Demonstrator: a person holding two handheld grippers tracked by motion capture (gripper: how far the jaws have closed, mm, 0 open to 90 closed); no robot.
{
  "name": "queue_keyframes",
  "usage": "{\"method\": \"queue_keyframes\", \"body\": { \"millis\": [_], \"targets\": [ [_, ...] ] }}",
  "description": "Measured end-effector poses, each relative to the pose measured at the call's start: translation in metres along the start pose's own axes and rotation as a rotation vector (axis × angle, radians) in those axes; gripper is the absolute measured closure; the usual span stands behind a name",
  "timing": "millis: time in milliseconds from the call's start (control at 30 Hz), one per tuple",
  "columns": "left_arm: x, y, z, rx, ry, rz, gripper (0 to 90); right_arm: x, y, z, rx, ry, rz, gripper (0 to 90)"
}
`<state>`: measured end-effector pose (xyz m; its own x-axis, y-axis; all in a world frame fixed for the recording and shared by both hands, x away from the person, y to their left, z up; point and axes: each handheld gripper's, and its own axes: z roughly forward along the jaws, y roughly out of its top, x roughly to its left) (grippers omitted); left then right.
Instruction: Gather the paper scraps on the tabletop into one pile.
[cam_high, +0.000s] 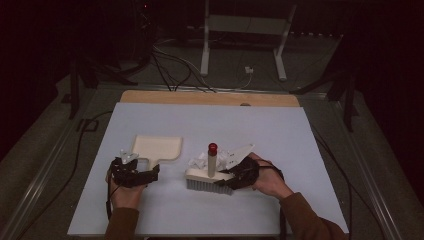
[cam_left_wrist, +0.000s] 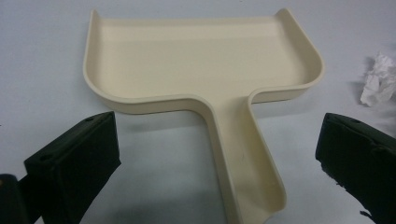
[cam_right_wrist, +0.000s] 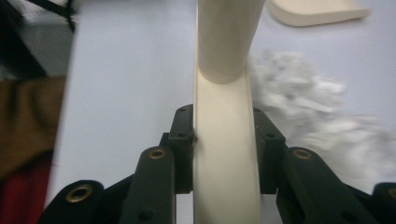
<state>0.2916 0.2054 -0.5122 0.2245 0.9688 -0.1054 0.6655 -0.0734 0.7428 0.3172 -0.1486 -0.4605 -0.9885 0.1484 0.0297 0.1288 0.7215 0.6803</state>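
Brush (cam_high: 210, 179) lies lengthwise across table, handle upright; right gripper (cam_high: 235, 176) clamps its right end. Left gripper (cam_high: 131, 172) gapes, dustpan (cam_high: 156, 148) handle between jaws.

You see a dustpan (cam_left_wrist: 201, 65) of smooth cream plastic with a soft, half-matt shine, and the brush (cam_high: 209, 179) has the same cream plastic on its back and pale rough bristles below. The crumpled paper (cam_left_wrist: 378, 79) looks white and wrinkled, and the table (cam_high: 280, 135) surface is matt and pale.
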Motion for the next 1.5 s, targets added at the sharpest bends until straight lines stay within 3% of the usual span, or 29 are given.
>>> {"method": "queue_keyframes", "body": {
  "millis": [67, 400, 567, 667, 800, 900, 1000, 1233, 1400, 1500],
  "targets": [
    [0.0, 0.0, 0.0, -0.001, 0.0, -0.001, 0.6, -0.006, -0.001, -0.001, -0.007, -0.002, -0.002, 67.8],
    [0.0, 0.0, 0.001, 0.001, 0.0, -0.003, 0.5, -0.022, -0.006, -0.007, -0.007, -0.107, -0.017, 67.8],
    [0.001, 0.0, 0.0, 0.001, -0.001, -0.001, 0.6, -0.017, -0.005, -0.011, -0.048, -0.074, -0.02, 67.7],
    [0.0, 0.0, 0.0, 0.003, -0.002, 0.0, 0.6, -0.012, -0.001, -0.019, -0.085, -0.074, 0.015, 67.6],
    [0.0, 0.0, 0.0, -0.001, -0.003, -0.004, 0.6, -0.01, 0.002, -0.035, -0.159, -0.116, 0.09, 67.6],
    [0.0, 0.0, 0.0, -0.003, -0.001, -0.003, 0.5, -0.01, 0.001, -0.047, -0.211, -0.202, 0.211, 67.6],
    [0.0, 0.0, 0.0, 0.002, -0.001, 0.001, 0.5, -0.008, -0.001, -0.055, -0.214, -0.33, 0.327, 67.6],
    [-0.001, 0.0, 0.0, 0.003, -0.002, 0.003, 0.6, 0.005, -0.004, -0.057, -0.122, -0.6, 0.453, 67.6],
    [-0.001, 0.0, 0.0, 0.003, -0.001, 0.002, 0.6, 0.01, -0.013, -0.057, -0.095, -0.723, 0.576, 67.6],
    [-0.001, 0.0, 0.0, 0.003, -0.002, 0.003, 0.5, 0.014, -0.021, -0.055, -0.077, -0.765, 0.644, 67.6]
  ]
}}
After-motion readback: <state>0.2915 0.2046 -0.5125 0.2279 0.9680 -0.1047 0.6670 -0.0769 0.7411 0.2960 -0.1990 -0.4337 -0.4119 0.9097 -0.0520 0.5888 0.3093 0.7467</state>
